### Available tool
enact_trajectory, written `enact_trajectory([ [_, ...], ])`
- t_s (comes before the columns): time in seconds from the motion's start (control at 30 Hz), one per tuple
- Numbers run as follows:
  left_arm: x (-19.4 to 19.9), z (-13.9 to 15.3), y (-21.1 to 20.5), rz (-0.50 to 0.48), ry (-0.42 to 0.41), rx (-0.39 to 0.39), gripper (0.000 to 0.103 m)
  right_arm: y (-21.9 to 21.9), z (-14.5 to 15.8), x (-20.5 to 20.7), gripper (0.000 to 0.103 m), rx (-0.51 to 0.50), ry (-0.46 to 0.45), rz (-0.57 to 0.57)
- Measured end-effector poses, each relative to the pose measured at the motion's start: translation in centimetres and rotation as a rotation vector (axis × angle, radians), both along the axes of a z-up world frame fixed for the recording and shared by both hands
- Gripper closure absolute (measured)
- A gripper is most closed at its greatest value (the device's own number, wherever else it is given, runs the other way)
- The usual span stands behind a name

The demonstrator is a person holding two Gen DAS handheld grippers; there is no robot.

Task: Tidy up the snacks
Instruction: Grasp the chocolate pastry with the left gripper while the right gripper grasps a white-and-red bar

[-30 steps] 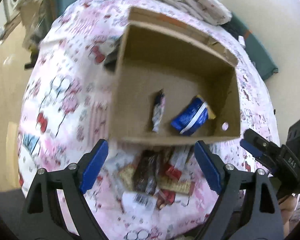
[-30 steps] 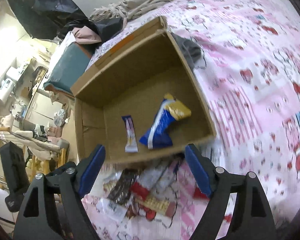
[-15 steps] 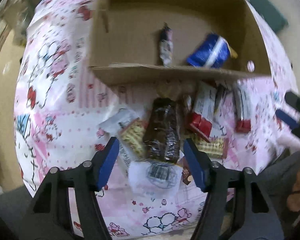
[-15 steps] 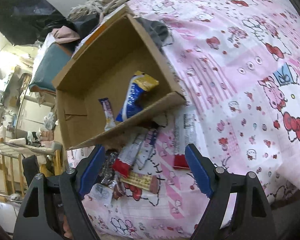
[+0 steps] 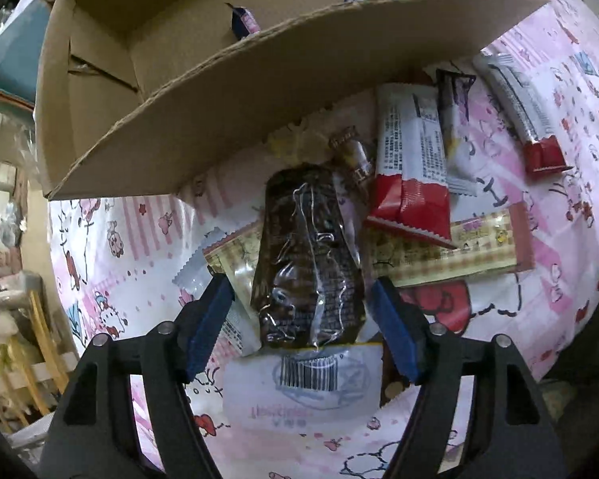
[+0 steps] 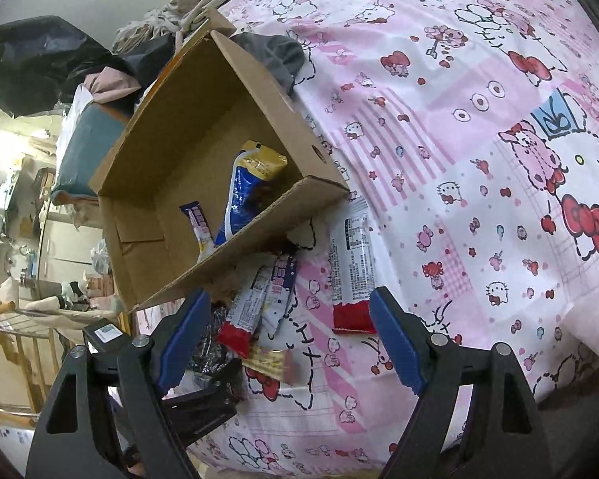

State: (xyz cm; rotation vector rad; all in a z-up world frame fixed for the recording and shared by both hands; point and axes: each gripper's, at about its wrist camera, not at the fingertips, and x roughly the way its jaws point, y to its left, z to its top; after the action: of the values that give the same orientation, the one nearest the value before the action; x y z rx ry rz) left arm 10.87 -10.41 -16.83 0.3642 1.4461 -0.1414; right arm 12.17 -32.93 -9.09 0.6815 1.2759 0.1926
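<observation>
Since the earlier frame, the left gripper has been lowered over the snack pile; its jaws have just been reopening and stand apart astride a glossy dark packet, untouched. The corrugated cardboard box is seen behind. The right gripper is held spread wide, empty, above a red-and-white bar.

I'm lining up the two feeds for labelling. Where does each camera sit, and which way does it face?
Left wrist: on the left gripper, looking down at the snack pile, its open fingers either side of the dark packet; box above.
Right wrist: on the right gripper, angled down across the pink sheet at the box; fingers open and empty.
Shared: box, blue bag, red-and-white bars.
</observation>
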Motion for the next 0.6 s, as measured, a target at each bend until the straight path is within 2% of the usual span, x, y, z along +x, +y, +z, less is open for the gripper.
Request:
enact_trajectory([
  [0.07, 0.0, -0.1, 0.0, 0.001, -0.005, -0.002, 0.035, 0.2, 0.0, 0.1, 0.019, 0.002, 0.0, 0.005],
  [0.13, 0.0, 0.1, 0.3, -0.008, -0.004, 0.001, 0.043, 0.3, -0.1, 0.1, 0.019, 0.003, 0.005, 0.011],
  [0.27, -0.3, 0.8, 1.0, 0.011, -0.014, -0.028, 0.049, 0.6, -0.4, 0.2, 0.019, -0.003, 0.015, 0.018],
  [0.3, -0.4, 1.1, 1.8, 0.026, -0.012, -0.051, 0.053, 0.6, -0.5, 0.2, 0.019, -0.003, 0.018, 0.017],
  [0.5, -1.2, 4.5, 5.6, 0.175, 0.026, -0.267, 0.055, 0.5, -0.9, 0.2, 0.019, -0.001, 0.042, 0.007],
  [0.6, -2.1, 5.9, 6.9, 0.217, 0.023, -0.333, 0.055, 0.5, -1.1, 0.3, 0.019, 0.001, 0.051, 0.004],
])
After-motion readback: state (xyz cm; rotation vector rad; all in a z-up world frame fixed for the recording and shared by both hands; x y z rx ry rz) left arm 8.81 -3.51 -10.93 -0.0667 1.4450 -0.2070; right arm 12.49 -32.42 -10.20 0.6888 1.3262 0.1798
